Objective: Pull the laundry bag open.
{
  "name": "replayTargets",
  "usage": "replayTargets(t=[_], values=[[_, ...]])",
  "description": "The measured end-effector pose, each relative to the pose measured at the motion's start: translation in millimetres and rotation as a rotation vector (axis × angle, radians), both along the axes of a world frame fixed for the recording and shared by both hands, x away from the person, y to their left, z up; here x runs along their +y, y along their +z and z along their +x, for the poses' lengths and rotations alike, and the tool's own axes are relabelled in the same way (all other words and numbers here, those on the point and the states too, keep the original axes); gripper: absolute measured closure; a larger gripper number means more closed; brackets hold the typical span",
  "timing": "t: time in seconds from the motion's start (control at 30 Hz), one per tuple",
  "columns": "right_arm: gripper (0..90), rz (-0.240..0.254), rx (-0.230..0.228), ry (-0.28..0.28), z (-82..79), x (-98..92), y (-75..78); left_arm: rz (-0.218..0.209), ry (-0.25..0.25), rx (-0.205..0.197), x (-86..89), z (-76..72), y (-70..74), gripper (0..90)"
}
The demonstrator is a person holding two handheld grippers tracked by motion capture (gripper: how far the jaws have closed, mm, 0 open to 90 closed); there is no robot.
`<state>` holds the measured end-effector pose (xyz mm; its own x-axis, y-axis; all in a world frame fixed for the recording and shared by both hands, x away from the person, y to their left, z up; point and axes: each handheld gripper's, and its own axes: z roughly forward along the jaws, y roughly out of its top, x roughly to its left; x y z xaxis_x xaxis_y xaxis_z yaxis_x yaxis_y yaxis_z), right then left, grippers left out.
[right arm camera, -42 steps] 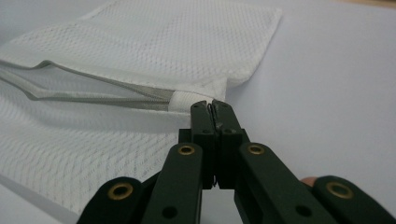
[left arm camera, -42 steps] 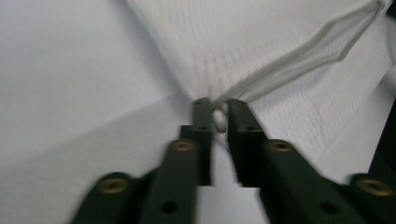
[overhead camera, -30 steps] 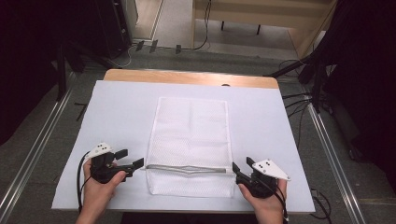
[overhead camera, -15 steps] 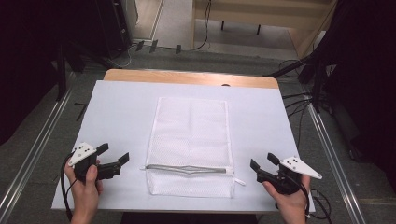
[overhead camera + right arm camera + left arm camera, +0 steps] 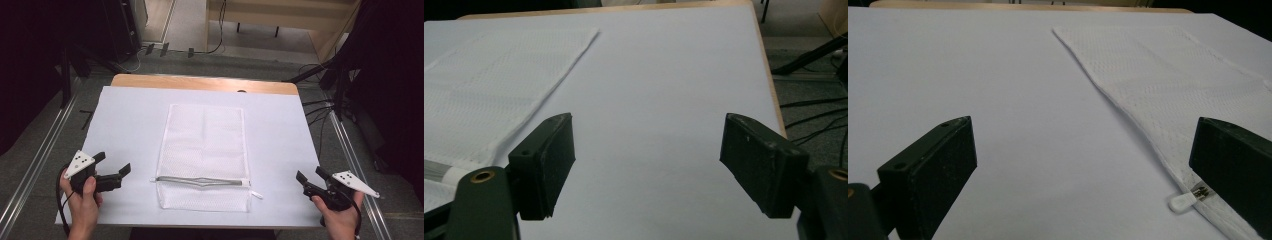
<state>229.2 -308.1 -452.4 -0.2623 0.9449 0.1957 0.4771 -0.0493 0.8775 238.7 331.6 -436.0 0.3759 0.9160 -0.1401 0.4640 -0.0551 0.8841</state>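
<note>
White mesh bag [image 5: 204, 157] lying flat mid-surface [image 5: 130, 120], zipper [image 5: 200, 181] across its near end, close to the near edge. Left hand-held gripper [image 5: 111, 167] at the near-left corner, released, jaws just opened wider, nothing between. Right hand-held gripper [image 5: 311, 178] at the near-right corner, likewise released, just widened, empty.

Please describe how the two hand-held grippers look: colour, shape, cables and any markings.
Both are black. The left gripper and right gripper each carry a pale grey three-cornered plate with small dark dots on top, and a black cable trails from each. The jaws are flat, blocky black pads with small screw holes. The person's forearms are bare; no sleeves show.
</note>
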Motion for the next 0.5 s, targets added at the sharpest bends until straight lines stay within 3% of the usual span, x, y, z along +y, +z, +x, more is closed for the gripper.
replayTargets(t=[0.3,0.5], values=[[22.0,-0.029,0.009,0.021,1.1,2.4,-4.0,0.010,-0.001,0.017,-1.1,2.2,-2.8,0.0],[22.3,-0.022,0.015,0.004,1.5,1.0,-5.1,0.018,-0.003,0.021,-2.6,3.5,-4.3,0.0]])
